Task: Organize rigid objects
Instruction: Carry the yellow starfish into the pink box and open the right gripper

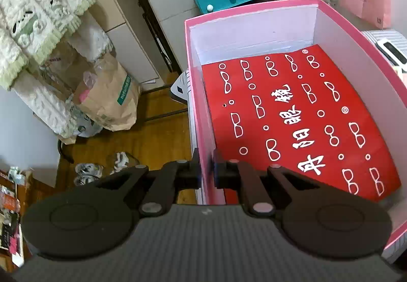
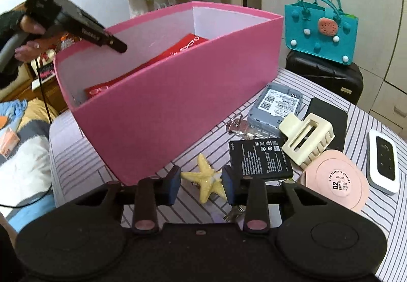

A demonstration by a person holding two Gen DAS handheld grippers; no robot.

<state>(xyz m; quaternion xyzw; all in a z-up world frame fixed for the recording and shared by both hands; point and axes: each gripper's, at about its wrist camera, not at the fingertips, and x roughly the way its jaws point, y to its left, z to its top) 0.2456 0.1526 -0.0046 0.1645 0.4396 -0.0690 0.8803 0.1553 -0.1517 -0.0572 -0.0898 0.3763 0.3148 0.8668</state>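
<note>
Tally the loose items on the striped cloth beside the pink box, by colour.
Yellow: 1, starfish
Black: 2, battery, flat case
Grey: 1, device
Cream: 1, hair claw
Pink: 1, compact
White: 1, router
Silver: 1, keys
Total: 8

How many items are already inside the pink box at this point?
1: a red glasses-print packet lying flat on the floor of the pink box. The near corner behind the left tongs, clamped on its wall, is hidden, so more may be there.
</note>
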